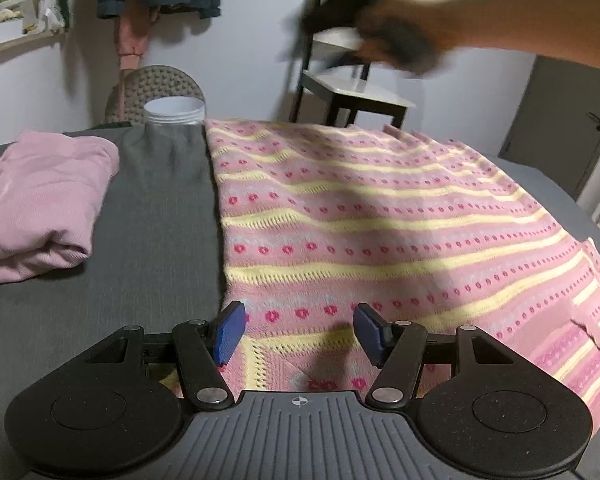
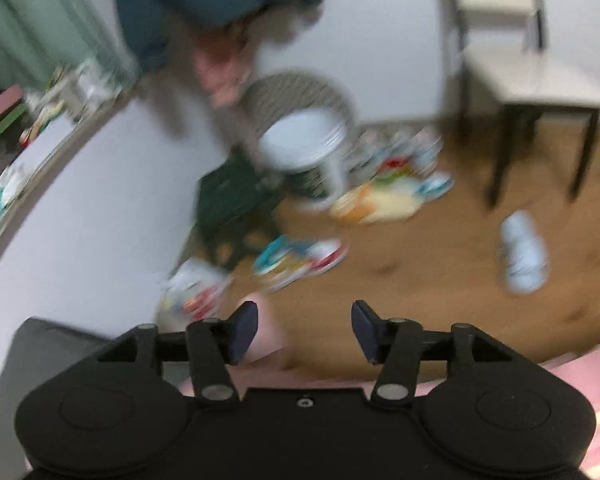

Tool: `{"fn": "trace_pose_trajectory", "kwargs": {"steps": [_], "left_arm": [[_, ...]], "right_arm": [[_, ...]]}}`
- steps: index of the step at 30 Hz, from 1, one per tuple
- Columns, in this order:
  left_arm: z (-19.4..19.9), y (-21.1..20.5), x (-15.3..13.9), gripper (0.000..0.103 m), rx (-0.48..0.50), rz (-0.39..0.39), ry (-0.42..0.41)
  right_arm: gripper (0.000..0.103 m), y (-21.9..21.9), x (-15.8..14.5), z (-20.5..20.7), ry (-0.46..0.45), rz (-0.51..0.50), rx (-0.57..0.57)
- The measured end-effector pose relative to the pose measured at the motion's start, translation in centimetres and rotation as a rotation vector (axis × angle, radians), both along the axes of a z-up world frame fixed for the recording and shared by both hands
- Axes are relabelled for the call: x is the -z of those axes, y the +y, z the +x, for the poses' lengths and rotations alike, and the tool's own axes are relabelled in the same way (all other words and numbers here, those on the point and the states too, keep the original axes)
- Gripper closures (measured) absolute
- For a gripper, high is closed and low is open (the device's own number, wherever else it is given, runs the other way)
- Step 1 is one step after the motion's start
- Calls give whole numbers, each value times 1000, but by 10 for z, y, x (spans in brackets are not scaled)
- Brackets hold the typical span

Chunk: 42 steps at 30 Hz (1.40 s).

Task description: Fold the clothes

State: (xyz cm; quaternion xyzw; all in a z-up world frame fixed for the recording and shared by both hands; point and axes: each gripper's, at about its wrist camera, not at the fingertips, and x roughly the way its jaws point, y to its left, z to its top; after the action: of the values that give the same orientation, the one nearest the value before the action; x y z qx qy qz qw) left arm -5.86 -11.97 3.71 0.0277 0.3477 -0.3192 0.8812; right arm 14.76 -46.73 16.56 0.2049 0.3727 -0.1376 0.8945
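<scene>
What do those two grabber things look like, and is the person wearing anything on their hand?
Each gripper, left gripper and right gripper, has black linkage arms with silver rivets, round black discs, and dark blue flat fingertip pads. The left one's base is ribbed grey with a small crosshair mark. The hand wears a dark glove; the arm has no sleeve.

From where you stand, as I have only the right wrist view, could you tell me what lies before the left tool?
Observer: A pink and yellow patterned knit lies spread on the grey surface; the left tool is open at its near edge.
Operator: Thank you. Is anything already folded?
Observer: Yes, a plain pink garment sits folded to the left, apart from the knit.
Operator: And my right tool?
Observer: A blurred hand holds the right tool raised over the knit's far side.
</scene>
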Motion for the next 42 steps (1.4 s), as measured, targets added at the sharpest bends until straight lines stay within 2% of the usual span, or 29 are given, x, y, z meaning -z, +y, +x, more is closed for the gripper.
{"fn": "trace_pose_trajectory", "kwargs": {"steps": [4, 7, 9, 12, 15, 17, 21, 23, 24, 26, 29, 31, 32, 35, 36, 37, 39, 42], "left_arm": [[-7, 3, -15, 42, -26, -82, -64], [-10, -3, -17, 42, 2, -78, -67], [-12, -9, -15, 42, 28, -45, -69], [-16, -17, -14, 42, 58, -8, -81], [-15, -19, -13, 42, 47, 7, -76], [-12, -20, -12, 42, 29, 29, -70], [-6, -21, -8, 42, 7, 62, -74], [-3, -22, -7, 42, -4, 76, -80], [-2, -23, -7, 42, -7, 77, -76], [-1, -23, -6, 42, -8, 79, -71], [-2, -27, -2, 42, 5, 105, -71], [-3, -28, 0, 42, 14, 123, -75], [-3, -28, 0, 42, 17, 129, -77], [-2, -26, 1, 42, 17, 122, -70], [-2, -26, 1, 42, 16, 120, -69], [-2, -25, 1, 42, 16, 119, -67], [-4, -24, 0, 42, 16, 119, -65], [-4, -23, -3, 42, 14, 117, -75]], "right_arm": [[51, -95, -19, -94, 91, -117, 135], [53, -149, -10, -161, 183, -187, 241], [59, -179, 6, -198, 228, -171, 313], [70, -210, 40, -236, 213, -59, 383], [71, -218, 69, -244, 133, 29, 359], [71, -219, 79, -236, 81, 42, 308], [72, -219, 91, -202, 43, 53, 233], [80, -220, 95, -188, 51, 55, 220], [100, -220, 96, -183, 59, 47, 218], [99, -217, 94, -175, 75, -10, 216], [99, -210, 77, -179, 53, -212, 258], [99, -217, 77, -185, 61, -257, 332], [99, -223, 81, -187, 78, -236, 350], [97, -233, 101, -192, 99, -103, 360], [90, -235, 103, -196, 82, -59, 363], [71, -237, 100, -201, 56, -26, 373], [45, -239, 95, -212, 7, 37, 379], [47, -242, 85, -237, 14, 80, 283]]}}
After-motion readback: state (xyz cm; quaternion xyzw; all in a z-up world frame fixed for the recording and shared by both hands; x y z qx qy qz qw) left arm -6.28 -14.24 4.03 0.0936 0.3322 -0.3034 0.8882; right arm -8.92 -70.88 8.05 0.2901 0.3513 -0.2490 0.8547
